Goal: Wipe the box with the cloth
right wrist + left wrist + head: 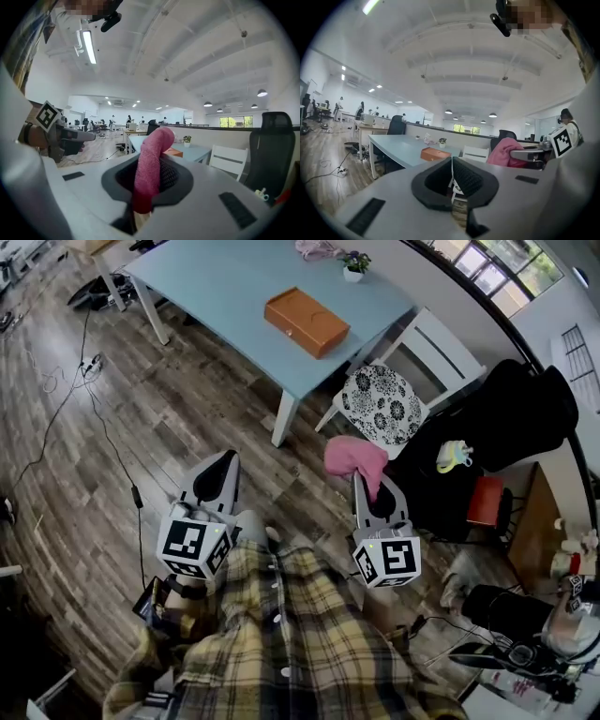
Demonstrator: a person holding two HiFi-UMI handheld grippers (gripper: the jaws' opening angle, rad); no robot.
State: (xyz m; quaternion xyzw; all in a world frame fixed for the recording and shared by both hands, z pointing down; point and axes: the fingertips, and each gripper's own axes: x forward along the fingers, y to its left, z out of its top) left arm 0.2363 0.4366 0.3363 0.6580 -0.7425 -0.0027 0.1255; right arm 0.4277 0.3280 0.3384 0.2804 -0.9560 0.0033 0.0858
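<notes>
An orange-brown box (307, 322) lies on the pale blue table (225, 287), well ahead of both grippers. It shows small in the left gripper view as the box (435, 153) and peeks out behind the cloth in the right gripper view as the box (174, 152). My right gripper (368, 480) is shut on a pink cloth (355, 458), which stands up from between the jaws as the cloth (151, 164). My left gripper (225, 465) is shut with nothing in it; in its own view the left gripper (451, 176) has its pads pressed together.
A white chair with a black-and-white patterned cushion (380, 404) stands at the table's near right corner. A black office chair (487, 442) is to the right. A small potted plant (354, 265) sits on the table's far edge. Cables run over the wooden floor (84, 427).
</notes>
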